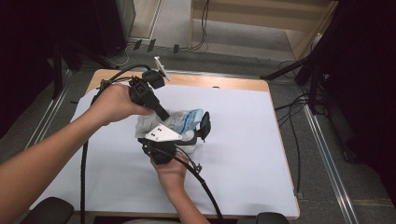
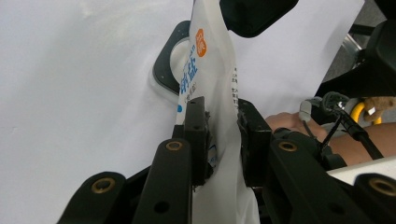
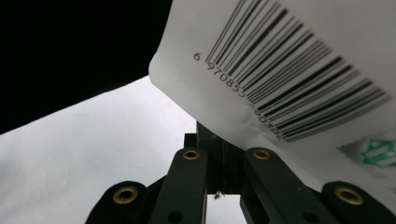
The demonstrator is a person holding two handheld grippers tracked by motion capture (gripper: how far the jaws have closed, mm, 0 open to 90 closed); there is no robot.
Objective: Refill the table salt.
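Two grippers are holding one white pouch.
The left gripper is pinching its edge; the right gripper, pressed together, is probably pinching it too, above one white table.

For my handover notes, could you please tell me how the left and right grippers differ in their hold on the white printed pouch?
The left gripper clamps the white printed pouch across its blue-lettered face, while the right gripper pinches an edge near the barcode. The left comes from above in the high view, the right from below. Both are shut on it.
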